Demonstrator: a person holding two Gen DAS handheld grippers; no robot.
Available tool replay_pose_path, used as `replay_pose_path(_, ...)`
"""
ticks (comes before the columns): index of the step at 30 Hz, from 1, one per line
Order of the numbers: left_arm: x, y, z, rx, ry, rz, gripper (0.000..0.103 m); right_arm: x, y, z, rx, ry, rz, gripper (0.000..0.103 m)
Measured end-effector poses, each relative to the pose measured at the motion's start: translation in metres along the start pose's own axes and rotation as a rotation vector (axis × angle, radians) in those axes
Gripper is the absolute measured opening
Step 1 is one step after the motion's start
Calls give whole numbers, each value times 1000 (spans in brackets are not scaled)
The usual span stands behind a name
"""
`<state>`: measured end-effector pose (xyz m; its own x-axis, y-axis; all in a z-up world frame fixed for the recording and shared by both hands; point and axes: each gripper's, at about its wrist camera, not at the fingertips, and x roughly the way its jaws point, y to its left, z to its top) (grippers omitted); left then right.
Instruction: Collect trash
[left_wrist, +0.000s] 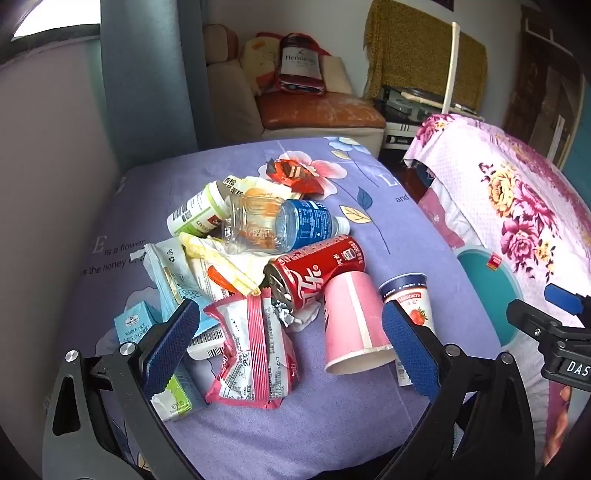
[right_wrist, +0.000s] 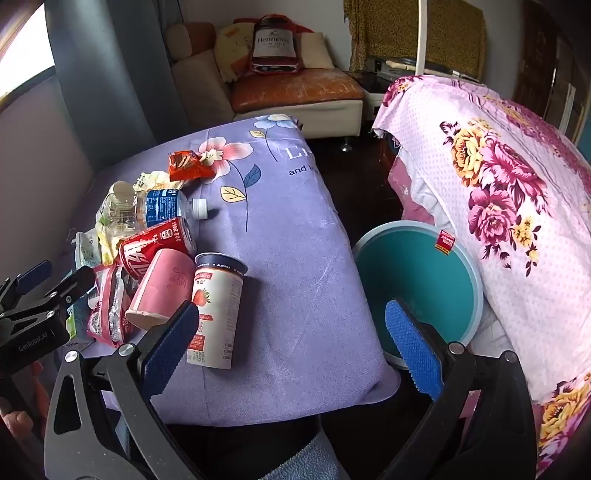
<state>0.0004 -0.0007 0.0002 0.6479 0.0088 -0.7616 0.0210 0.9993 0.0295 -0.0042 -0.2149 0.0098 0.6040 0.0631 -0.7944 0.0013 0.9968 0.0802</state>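
A heap of trash lies on the purple flowered cloth (left_wrist: 332, 424): a red cola can (left_wrist: 314, 273), a pink paper cup (left_wrist: 354, 325) on its side, a strawberry yogurt cup (left_wrist: 413, 306), a pink snack wrapper (left_wrist: 255, 354), a clear water bottle (left_wrist: 288, 225), a green-white bottle (left_wrist: 195, 214), small cartons and an orange wrapper (left_wrist: 291, 173). My left gripper (left_wrist: 291, 347) hangs open over the pink wrapper and cup, holding nothing. My right gripper (right_wrist: 291, 343) is open too, above the cloth beside the yogurt cup (right_wrist: 216, 314). A teal bin (right_wrist: 417, 280) stands right of the table.
A bed with a pink flowered blanket (right_wrist: 498, 184) runs along the right, close to the bin. Behind the table are a sofa (right_wrist: 295, 88) with cushions and a red bag, a grey curtain (left_wrist: 147, 74) and a wall at the left. A dark floor gap separates table and bed.
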Motion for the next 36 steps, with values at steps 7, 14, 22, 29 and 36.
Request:
replay_pose_path(7,-1,4,-6,-18,-21,-6,99,-2,-2,-2,22,-22,16,97)
replay_pose_path(14,-2,5,-6,-33,-4,6,99,-2,-3,-5,18,-23,18,97)
replay_pose_path(22,2,10,-9,-46,3,6,99,-1,1,-4,8,-11,15,97)
replay_pose_path(29,3,12,-10,-47,4,5,99,2,0,-4,16,3,17,97)
replay_pose_path(36,3,13,-12,-47,3,2,99,2,-1,-5,20,3,19,97)
